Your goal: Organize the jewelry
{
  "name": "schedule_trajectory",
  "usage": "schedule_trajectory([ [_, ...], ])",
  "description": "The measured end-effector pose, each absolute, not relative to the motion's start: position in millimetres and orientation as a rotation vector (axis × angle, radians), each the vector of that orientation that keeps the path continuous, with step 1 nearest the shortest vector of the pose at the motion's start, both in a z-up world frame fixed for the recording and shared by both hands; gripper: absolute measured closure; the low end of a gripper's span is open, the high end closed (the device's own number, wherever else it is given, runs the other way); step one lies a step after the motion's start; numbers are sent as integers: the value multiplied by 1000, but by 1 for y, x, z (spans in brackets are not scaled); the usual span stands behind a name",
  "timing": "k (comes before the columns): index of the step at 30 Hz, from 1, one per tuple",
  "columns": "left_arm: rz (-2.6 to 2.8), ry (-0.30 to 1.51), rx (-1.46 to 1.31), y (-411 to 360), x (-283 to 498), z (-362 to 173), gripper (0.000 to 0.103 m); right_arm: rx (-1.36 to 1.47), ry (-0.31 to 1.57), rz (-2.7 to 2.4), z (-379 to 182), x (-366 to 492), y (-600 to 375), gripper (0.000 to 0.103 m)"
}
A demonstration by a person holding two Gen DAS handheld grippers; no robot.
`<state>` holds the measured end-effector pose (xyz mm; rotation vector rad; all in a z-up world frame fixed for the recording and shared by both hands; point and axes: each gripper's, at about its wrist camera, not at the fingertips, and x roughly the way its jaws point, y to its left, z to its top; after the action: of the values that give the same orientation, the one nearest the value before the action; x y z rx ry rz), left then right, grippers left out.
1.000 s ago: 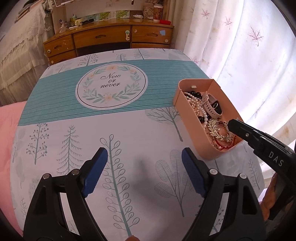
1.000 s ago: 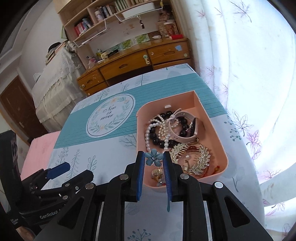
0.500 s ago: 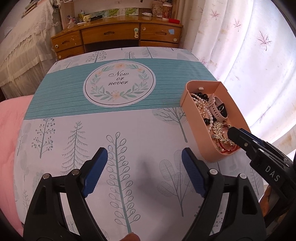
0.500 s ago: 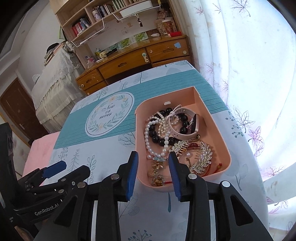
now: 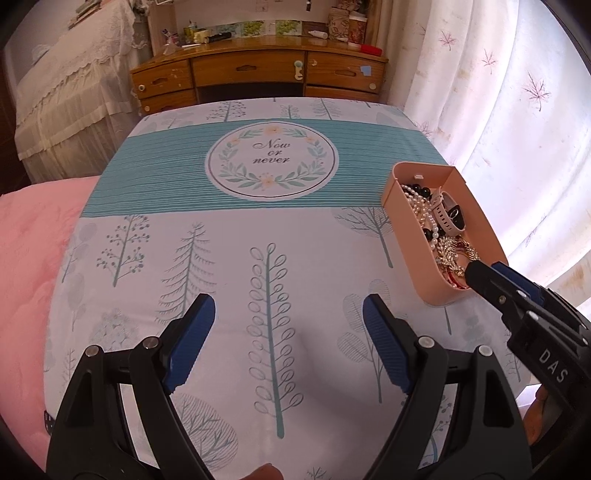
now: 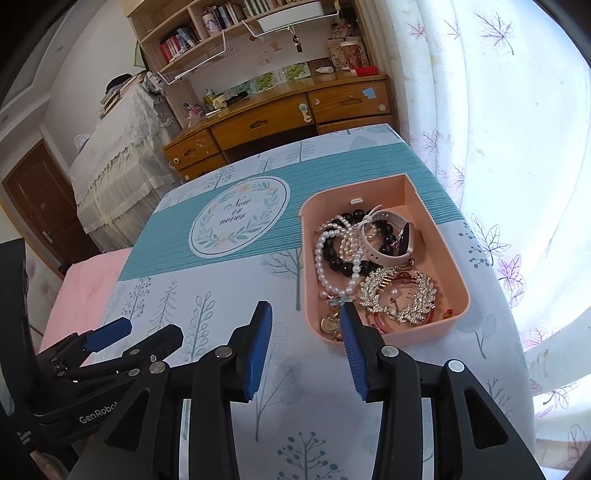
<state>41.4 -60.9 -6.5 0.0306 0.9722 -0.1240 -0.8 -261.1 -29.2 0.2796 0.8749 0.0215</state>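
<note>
A second ago the right gripper (image 6: 304,325) pinched a blue flower piece over the pink tray (image 6: 456,314); now its jaws are opening with nothing between them, and the piece lies in the tray at its 12 o'clock. The left gripper (image 5: 288,317) hangs wide open and empty over the tablecloth (image 5: 229,236), the tray at its 2 o'clock. I judge the sorting almost finished.

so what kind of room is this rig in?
Likely a bedroom at home: a wooden desk with drawers, shelves of books, a sheer leaf-print curtain, and a pink tray on a cloth-covered table.
</note>
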Motion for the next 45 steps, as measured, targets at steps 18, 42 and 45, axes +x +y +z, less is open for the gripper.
schedule_trajectory([
  [18,-48,879,26,-41,-14,33,22,148,795,34,16,-63,-215,29],
  [42,-20,860,25,-35,-32,43,22,147,778,18,33,-84,-211,28],
  [45,-13,863,23,-34,-32,42,22,146,781,21,33,-83,-211,28],
])
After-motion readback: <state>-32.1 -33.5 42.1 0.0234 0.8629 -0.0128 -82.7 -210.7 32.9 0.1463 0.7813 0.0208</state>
